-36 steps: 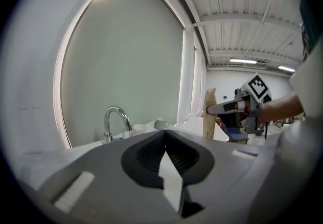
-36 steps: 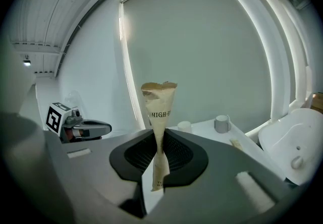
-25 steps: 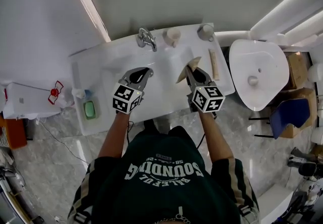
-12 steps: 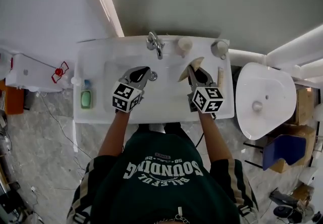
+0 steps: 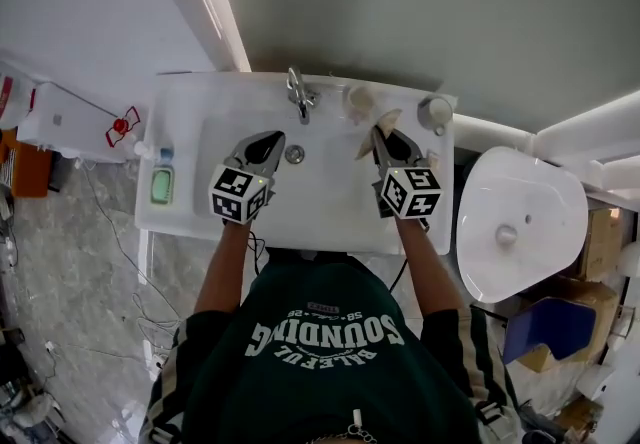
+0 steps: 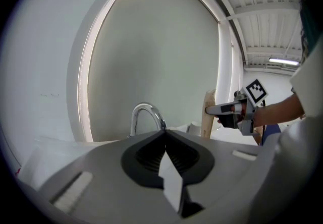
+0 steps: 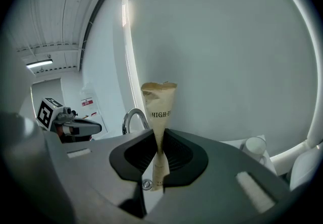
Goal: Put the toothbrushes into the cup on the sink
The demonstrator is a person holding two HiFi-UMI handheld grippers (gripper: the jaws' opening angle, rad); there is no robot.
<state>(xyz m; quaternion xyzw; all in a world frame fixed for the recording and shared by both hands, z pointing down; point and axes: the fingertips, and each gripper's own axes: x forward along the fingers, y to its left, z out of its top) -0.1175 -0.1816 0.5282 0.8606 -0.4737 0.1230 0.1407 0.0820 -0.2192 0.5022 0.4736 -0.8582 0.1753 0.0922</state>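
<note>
Clamped between the jaws of the right gripper (image 7: pixel 160 138): a toothbrush in a brown paper sleeve (image 7: pixel 159 109), pinched low on its narrow end, standing upright with the wider printed top flaring above the jaw tips. Seen from the head view as a pale wedge (image 5: pixel 379 122) poking out ahead of that same right gripper (image 5: pixel 384 139), held above the right part of the sink (image 5: pixel 330 202), near its back edge. Also visible from the left gripper view (image 6: pixel 208 116), upright in the other tool.

Just beyond the sleeve, on the back ledge – a pale cup (image 5: pixel 359 101), and further right, near the corner, a cup with a handle (image 5: pixel 434 113), the latter showing at the right of the right gripper view (image 7: pixel 254 145). Neither touched by the sleeve.

Left gripper (image 5: pixel 266 141) hovering over the left half of the basin, jaws closed together with nothing between them (image 6: pixel 165 134). Between the two tools – the drain (image 5: pixel 294 154), with the chrome faucet (image 5: pixel 298 92) behind it.

On the left rim, a green bottle (image 5: pixel 161 184). Off to the right, apart from the sink, a rounded white fixture (image 5: pixel 510 222).
</note>
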